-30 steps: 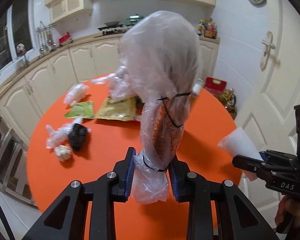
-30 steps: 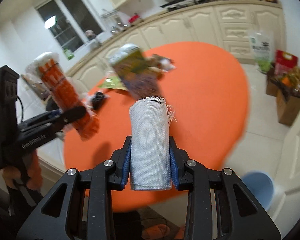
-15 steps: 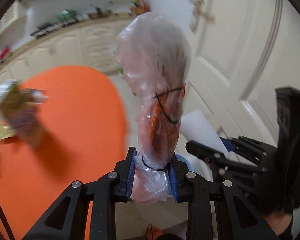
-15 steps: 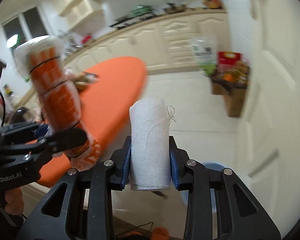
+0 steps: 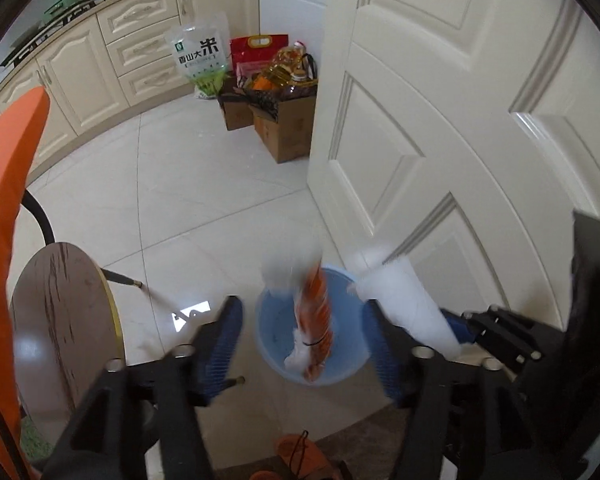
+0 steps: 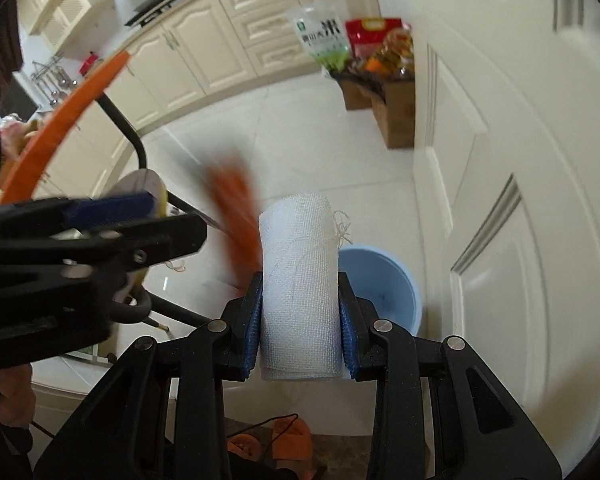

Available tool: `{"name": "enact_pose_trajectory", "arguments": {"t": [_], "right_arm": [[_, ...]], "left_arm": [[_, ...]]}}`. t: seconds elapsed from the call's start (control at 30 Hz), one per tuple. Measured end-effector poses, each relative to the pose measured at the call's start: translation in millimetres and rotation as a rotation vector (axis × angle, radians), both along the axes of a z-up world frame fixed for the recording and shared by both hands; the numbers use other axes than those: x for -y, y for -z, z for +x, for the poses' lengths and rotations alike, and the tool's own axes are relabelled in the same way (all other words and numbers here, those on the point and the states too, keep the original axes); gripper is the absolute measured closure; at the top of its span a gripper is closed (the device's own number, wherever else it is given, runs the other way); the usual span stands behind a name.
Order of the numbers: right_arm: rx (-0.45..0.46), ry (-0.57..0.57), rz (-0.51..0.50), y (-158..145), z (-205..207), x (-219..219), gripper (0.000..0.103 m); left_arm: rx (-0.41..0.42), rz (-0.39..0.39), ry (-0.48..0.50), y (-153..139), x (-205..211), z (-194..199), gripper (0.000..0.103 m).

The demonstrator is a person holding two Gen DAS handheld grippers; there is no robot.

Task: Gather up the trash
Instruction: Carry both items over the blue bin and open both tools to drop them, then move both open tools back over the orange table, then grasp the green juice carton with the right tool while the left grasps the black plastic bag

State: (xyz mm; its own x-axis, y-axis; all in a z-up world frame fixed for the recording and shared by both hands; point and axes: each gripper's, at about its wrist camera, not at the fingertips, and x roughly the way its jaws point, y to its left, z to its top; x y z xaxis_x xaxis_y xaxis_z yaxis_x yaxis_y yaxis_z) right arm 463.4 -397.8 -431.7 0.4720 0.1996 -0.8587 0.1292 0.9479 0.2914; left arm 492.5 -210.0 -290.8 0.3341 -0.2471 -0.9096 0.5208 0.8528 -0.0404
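From the left wrist, the left gripper point(image 5: 304, 344) stands with jaws spread wide, and the orange bag point(image 5: 314, 320), blurred, hangs free between them over the blue bin point(image 5: 348, 364) on the floor; it seems clear of both pads. The gauze roll point(image 5: 404, 304) shows just right of the bin. From the right wrist, the right gripper point(image 6: 299, 332) clamps the gauze roll point(image 6: 298, 280) upright, the bin point(image 6: 384, 280) just beyond, the bag point(image 6: 236, 208) a blur to its left.

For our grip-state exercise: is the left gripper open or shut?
Open. In the left wrist view the left gripper has its jaws spread wide, and the orange bag, blurred, hangs free between them over the blue bin.
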Motion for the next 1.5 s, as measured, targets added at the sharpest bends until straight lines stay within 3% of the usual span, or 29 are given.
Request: {"name": "enact_pose_trajectory", "arguments": {"t": [0.2, 0.27, 0.3, 0.33, 0.43, 0.53, 0.63, 0.7, 0.77, 0.87, 1.03, 1.17, 1.27, 1.37, 1.4, 1.43, 1.47, 1.5], "right_arm": [[-0.017, 0.024, 0.011, 23.8, 2.9, 5.7, 0.066], [-0.024, 0.045, -0.005, 22.6, 6.8, 5.8, 0.039], [-0.021, 0.053, -0.009, 20.8, 2.4, 4.2, 0.018], [-0.010, 0.063, -0.012, 17.3, 1.8, 4.2, 0.015], [0.042, 0.064, -0.008, -6.5, -2.1, -0.9, 0.015], [0.117, 0.046, 0.011, -45.0, -9.5, -15.0, 0.014], [0.249, -0.016, 0.023, -103.6, -18.3, -47.8, 0.000], [0.312, -0.066, 0.016, -133.1, -21.5, -71.6, 0.000], [0.379, -0.155, 0.009, -168.8, -19.3, -113.9, 0.000], [0.420, -0.277, -0.032, -197.9, -8.5, -180.4, 0.000], [0.444, -0.453, -0.127, -214.3, 24.1, -284.0, 0.000], [0.427, -0.523, -0.187, -205.7, 61.8, -340.1, 0.000], [0.413, -0.533, -0.227, -192.0, 84.1, -358.1, 0.000], [0.403, -0.561, -0.187, -180.5, 100.1, -356.0, 0.010], [0.395, -0.566, -0.177, -178.3, 103.0, -355.9, 0.021], [0.380, -0.574, -0.158, -174.6, 107.9, -354.3, 0.043], [0.357, -0.584, -0.116, -169.3, 113.4, -353.3, 0.053], [0.347, -0.587, -0.092, -167.1, 116.3, -349.8, 0.055]], "left_arm": [[0.050, 0.044, -0.051, 7.1, 2.4, 14.6, 0.042], [0.095, 0.042, -0.059, -4.7, -3.8, 5.9, 0.041], [0.111, 0.037, -0.061, -7.6, 5.5, -5.6, 0.039], [0.141, 0.028, -0.067, -18.9, 6.4, -15.1, 0.038], [0.224, 0.013, -0.087, -42.0, -5.8, -32.4, 0.034], [0.322, -0.035, -0.131, -75.5, -35.7, -54.2, 0.024], [0.410, -0.063, -0.190, -97.1, -77.3, -80.0, 0.013], [0.456, -0.070, -0.240, -107.9, -110.3, -97.4, 0.007], [0.491, -0.070, -0.302, -115.4, -144.8, -108.6, 0.007], [0.519, -0.058, -0.377, -121.3, -188.7, -121.2, 0.006], [0.529, -0.050, -0.525, -128.6, -273.6, -143.4, 0.006], [0.526, 0.006, -0.633, -134.4, -321.9, -160.9, 0.006], [0.507, 0.027, -0.711, -126.1, -355.8, -167.2, 0.006], [0.479, 0.008, -0.751, -116.1, -374.9, -166.9, 0.006], [0.457, -0.007, -0.754, -109.4, -379.1, -166.8, 0.006], [0.443, -0.015, -0.749, -105.7, -379.6, -165.2, 0.006], [0.430, -0.025, -0.737, -99.0, -376.2, -157.1, 0.006], [0.423, -0.032, -0.723, -94.0, -375.1, -148.0, 0.006]]}}
